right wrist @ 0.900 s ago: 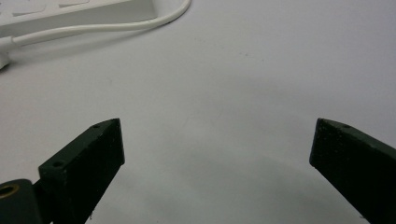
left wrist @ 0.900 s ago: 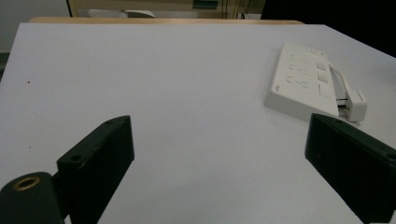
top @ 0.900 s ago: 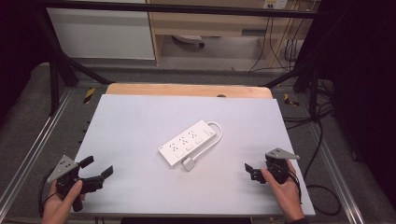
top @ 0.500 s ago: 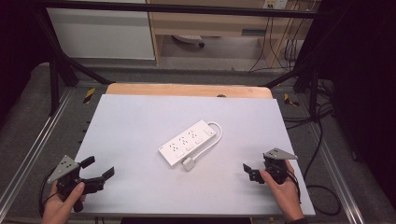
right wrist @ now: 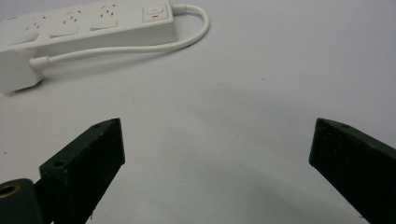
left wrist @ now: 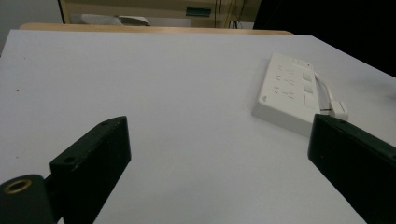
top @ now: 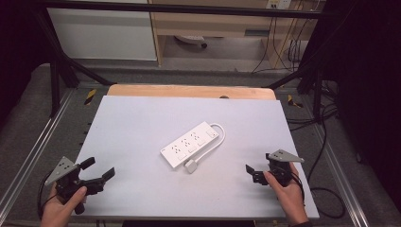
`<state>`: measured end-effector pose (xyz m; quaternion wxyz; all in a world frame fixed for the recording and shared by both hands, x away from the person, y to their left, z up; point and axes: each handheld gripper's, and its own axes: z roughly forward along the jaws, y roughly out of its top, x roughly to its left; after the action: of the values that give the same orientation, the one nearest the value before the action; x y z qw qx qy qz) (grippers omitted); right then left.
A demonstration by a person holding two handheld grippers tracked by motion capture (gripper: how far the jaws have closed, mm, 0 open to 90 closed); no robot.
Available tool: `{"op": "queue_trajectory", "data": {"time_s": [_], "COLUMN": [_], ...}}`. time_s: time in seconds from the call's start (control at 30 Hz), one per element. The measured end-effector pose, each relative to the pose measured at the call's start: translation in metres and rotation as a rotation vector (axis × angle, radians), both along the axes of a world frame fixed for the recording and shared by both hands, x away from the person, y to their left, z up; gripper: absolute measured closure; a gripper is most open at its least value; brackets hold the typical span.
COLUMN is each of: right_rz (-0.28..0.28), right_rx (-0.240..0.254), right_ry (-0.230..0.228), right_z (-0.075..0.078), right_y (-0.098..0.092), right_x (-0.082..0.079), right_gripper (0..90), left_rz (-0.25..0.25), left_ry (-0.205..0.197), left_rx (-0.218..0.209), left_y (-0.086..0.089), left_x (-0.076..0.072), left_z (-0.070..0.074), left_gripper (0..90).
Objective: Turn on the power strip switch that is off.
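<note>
A white power strip (top: 191,144) lies diagonally in the middle of the white table (top: 142,118), its short cable looped round to a white plug (top: 191,166) beside its near end. My left gripper (top: 99,168) hovers at the near left corner, open and holding nothing. In the left gripper view the power strip (left wrist: 289,93) lies ahead to the right of the open left gripper (left wrist: 219,154). My right gripper (top: 253,173) sits near the front right edge, open and holding nothing. In the right gripper view, the power strip (right wrist: 88,23) and plug (right wrist: 16,70) lie beyond the right gripper (right wrist: 215,158).
A wooden strip (top: 189,91) borders the table's far edge. Metal frame rails (top: 42,146) run along both sides. Cables (top: 326,142) trail on the floor to the right. Cabinets stand behind the table.
</note>
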<state>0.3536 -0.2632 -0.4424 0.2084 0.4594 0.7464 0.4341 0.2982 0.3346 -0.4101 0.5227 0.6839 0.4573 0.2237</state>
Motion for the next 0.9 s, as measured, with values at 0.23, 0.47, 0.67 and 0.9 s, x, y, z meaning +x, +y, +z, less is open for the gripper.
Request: {"op": "queue_trajectory", "data": {"time_s": [0.23,0.47,0.67,0.9], "right_rz": [0.001,-0.003,-0.007,-0.011], "right_rx": [0.009,0.014,0.016,0.019], "right_ry": [0.000,0.001,0.006,0.008], "right_z": [0.000,0.000,0.000,0.000], "right_y": [-0.001,-0.001,-0.001,-0.001], "right_x": [0.000,0.001,0.001,0.001], "right_gripper": [3.7,3.6,3.6,3.5], "left_rz": [-0.014,-0.022,-0.033,-0.057], "left_ry": [-0.008,-0.021,-0.033,-0.031], "left_rx": [-0.014,-0.018,-0.028,-0.010], "left_y": [-0.002,-0.006,-0.010,-0.018], "left_x": [0.002,0.006,0.008,0.015], "left_z": [0.012,0.021,0.027,0.033], "left_gripper": [5.6,5.7,5.7,5.7]}}
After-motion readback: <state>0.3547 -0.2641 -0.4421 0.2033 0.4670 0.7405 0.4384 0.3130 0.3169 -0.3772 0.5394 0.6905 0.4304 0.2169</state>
